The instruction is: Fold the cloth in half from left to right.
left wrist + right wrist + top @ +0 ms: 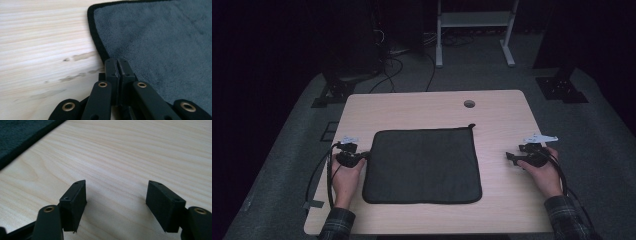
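Left gripper [117,61] jaws pinched together at plush dark square cloth [422,165] hem (black-bound) — right gripper [116,195] jaws wide over pale woodgrain desk [502,120].

A dark grey square cloth [422,166] with black edging lies flat, apparently unfolded, on the table's near middle.

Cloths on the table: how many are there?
1. A dark cloth lies flat in the middle of the table. The left gripper meets its left edge; the right gripper is apart on bare wood. Nothing seems hidden.
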